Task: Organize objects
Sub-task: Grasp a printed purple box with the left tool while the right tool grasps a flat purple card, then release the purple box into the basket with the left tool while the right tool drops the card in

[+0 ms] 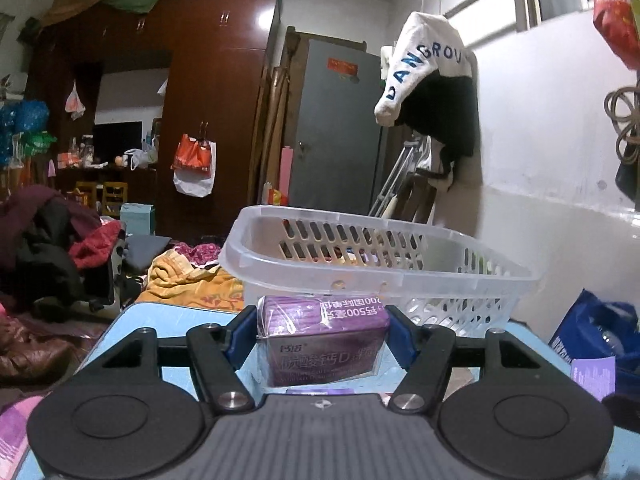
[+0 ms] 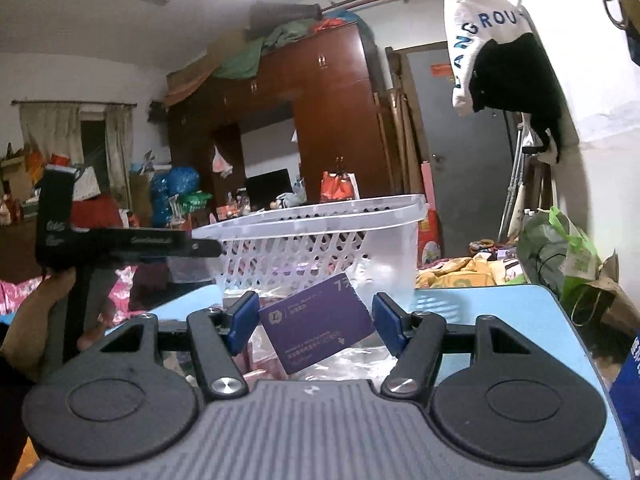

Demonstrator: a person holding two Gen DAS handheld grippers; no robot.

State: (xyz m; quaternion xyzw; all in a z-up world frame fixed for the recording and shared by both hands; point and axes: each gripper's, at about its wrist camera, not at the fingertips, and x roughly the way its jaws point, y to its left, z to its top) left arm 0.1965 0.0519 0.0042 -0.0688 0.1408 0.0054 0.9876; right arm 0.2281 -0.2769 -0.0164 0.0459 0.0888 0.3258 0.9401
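Observation:
My left gripper [image 1: 322, 330] is shut on a purple plastic-wrapped medicine box [image 1: 322, 340], held just above the light blue table [image 1: 160, 320]. A clear white slotted basket [image 1: 372, 260] stands right behind it. My right gripper [image 2: 314, 320] is shut on a dark purple flat box [image 2: 320, 324], tilted, gripped by its corners above crinkled clear plastic wrap [image 2: 352, 360]. The same basket [image 2: 312, 240] is just ahead of it. The left gripper's body [image 2: 120, 240] shows at the left, reaching toward the basket.
The blue table's right edge [image 2: 560, 320] drops to bags on the floor [image 2: 568, 248]. A blue bag [image 1: 592, 332] sits at the table's right in the left wrist view. Clothes pile [image 1: 60, 248] lies beyond the left edge. A white wall is at the right.

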